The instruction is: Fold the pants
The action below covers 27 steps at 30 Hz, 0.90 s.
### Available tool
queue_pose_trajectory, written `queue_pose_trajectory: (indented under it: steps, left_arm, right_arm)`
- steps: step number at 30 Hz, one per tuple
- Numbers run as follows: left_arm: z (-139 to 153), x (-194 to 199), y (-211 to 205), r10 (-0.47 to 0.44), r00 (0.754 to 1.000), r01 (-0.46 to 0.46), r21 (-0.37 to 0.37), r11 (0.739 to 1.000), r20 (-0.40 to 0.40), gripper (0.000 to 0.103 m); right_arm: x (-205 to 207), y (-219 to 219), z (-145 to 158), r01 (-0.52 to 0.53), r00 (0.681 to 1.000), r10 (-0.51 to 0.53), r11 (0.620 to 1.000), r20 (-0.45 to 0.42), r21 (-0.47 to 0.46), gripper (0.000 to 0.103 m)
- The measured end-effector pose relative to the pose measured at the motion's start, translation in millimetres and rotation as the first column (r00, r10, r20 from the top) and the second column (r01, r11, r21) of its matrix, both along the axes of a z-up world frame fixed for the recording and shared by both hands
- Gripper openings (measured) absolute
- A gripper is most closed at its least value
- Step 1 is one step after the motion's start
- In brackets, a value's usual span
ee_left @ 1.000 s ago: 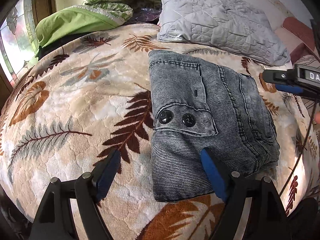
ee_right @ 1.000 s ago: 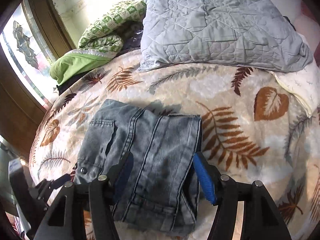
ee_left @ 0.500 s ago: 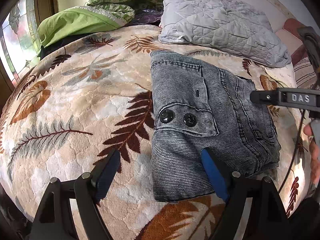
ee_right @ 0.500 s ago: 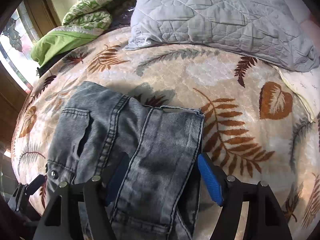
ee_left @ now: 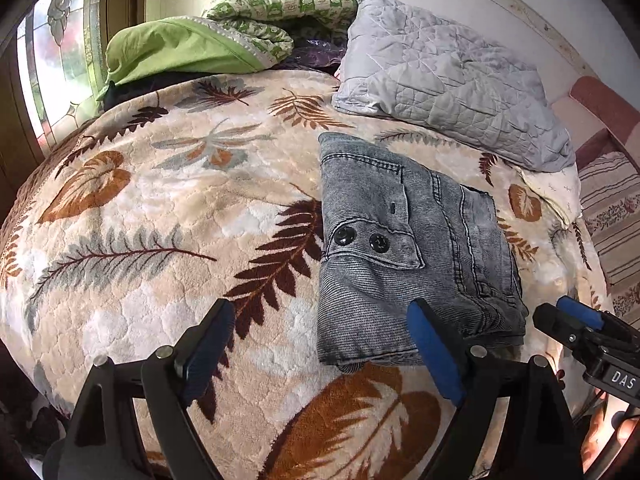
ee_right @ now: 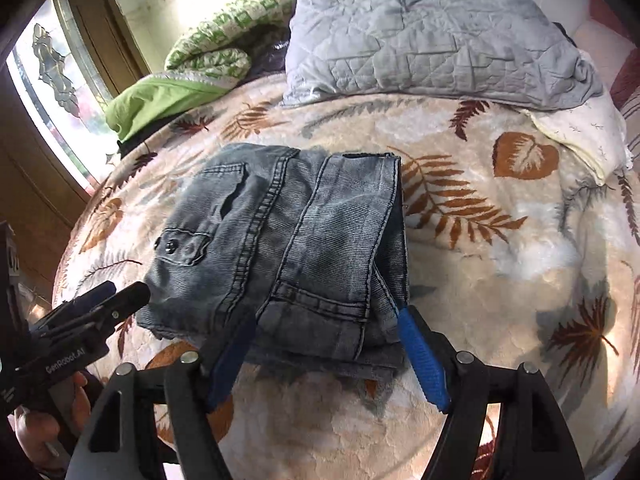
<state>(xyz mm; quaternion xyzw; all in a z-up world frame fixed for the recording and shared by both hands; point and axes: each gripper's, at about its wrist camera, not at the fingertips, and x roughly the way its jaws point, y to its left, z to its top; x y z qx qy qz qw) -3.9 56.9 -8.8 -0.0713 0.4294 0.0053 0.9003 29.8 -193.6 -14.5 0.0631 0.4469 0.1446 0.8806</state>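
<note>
Grey denim pants (ee_left: 404, 248) lie folded into a compact stack on the leaf-print blanket (ee_left: 160, 220); they also show in the right wrist view (ee_right: 288, 252). My left gripper (ee_left: 320, 336) is open and empty, held just short of the stack's near edge. My right gripper (ee_right: 324, 344) is open and empty, its blue pads (ee_right: 420, 352) at the stack's near edge, apart from the cloth. The right gripper also shows at the left view's lower right (ee_left: 568, 324), and the left gripper at the right view's lower left (ee_right: 116, 300).
A grey quilted pillow (ee_left: 444, 76) lies behind the pants. A green cover and green-patterned quilt (ee_left: 224, 36) are piled at the back left by a window (ee_left: 60, 60). Striped cloth (ee_left: 612, 220) is at the right. The bed's near edge curves below the grippers.
Both grippers have pulled back toward me off the folded pants. The right gripper has dropped from over the stack to beside its near corner. The pants have not moved.
</note>
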Motion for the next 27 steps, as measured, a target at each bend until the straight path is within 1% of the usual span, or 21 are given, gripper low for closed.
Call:
queue_pose_trajectory:
  steps: [2,4,6,9,12,14,17,22,27]
  left_arm:
    - [-1,-10,-3,-0.001,1.0,0.001,0.019,1.0,0.001,0.089]
    - [-3,-18,-5,0.006,1.0,-0.005,0.027,1.0,-0.012,0.09]
    - [-6,-22,-9,0.006,0.999,-0.004,0.039,0.999,-0.037,0.09]
    - [-7,-25,-16,0.017,0.999,-0.013,0.073,0.997,-0.049,0.09]
    - [-3,-29,-21,0.028,0.999,-0.025,0.105,0.994,-0.032,0.09]
    - [0,-30,-24,0.031,0.999,-0.028,0.128,0.991,-0.02,0.09]
    - [2,-30,-29,0.034,0.999,-0.032,0.153,0.988,-0.009,0.09]
    - [-1,-29,-34,0.027,0.999,-0.021,0.191,0.981,-0.025,0.09]
    - [-2,-30,-36,0.019,1.0,-0.014,0.188,0.982,-0.023,0.09]
  right_arm:
    - [-24,-6,-1,-0.008,0.998,0.008,1.0,0.056,0.013,0.087]
    - [-44,-9,-7,-0.013,0.994,0.011,1.0,0.109,0.013,0.087]
    - [-58,-10,-15,-0.022,0.991,0.02,1.0,0.132,0.014,0.087]
    - [-72,-10,-21,-0.028,0.985,0.022,0.999,0.172,0.03,0.087]
    - [-79,-8,-18,-0.036,0.973,0.033,0.999,0.23,0.009,0.087]
    - [-83,-9,-16,-0.042,0.964,0.037,0.999,0.262,0.013,0.087]
    - [-83,-14,-16,-0.044,0.962,0.032,0.998,0.27,0.037,0.088]
    - [-82,-18,-17,-0.037,0.963,0.02,0.998,0.268,0.057,0.088]
    - [-81,-17,-20,-0.025,0.965,0.011,0.998,0.26,0.053,0.088]
